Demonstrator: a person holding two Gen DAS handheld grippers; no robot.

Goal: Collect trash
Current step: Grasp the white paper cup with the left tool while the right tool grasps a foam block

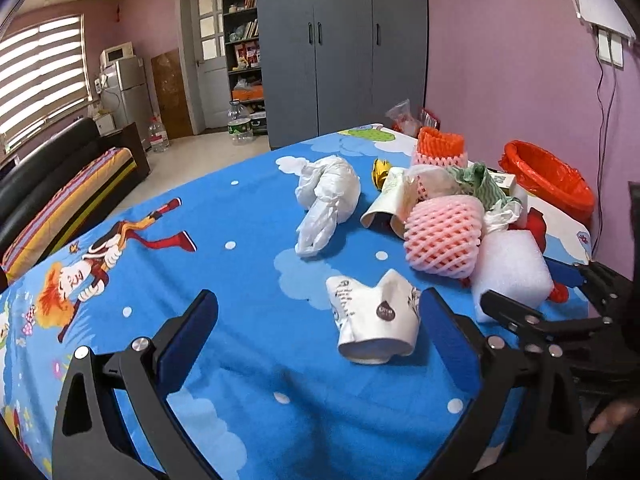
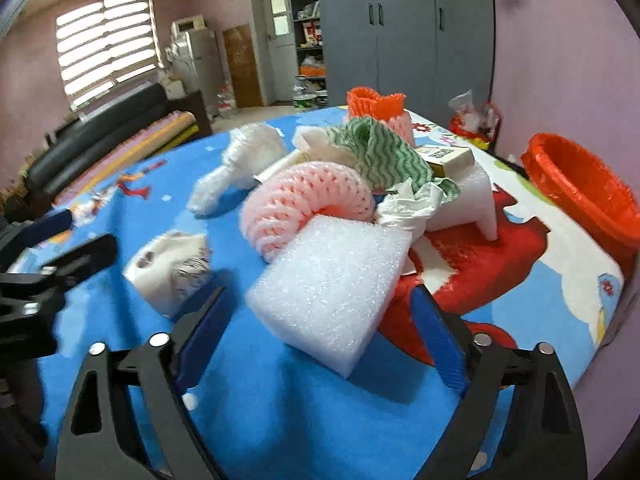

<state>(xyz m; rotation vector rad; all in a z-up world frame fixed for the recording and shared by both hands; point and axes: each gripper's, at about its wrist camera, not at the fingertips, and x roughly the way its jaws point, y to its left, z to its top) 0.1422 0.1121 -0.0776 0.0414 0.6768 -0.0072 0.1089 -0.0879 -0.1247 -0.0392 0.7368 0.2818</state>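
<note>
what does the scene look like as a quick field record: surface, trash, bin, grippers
surface: blue cartoon-print cloth
nearest left gripper: crushed paper cup, in front of its open jaws
nearest right gripper: white foam block, between its open jaws, not gripped
pile: pink foam net, green striped cloth, white plastic bag
bin: orange-lined basket, at the table's far right edge

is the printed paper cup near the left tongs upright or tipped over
Tipped over and crushed: the white printed paper cup lies on its side on the blue cartoon tablecloth, its round end facing the camera.
</note>
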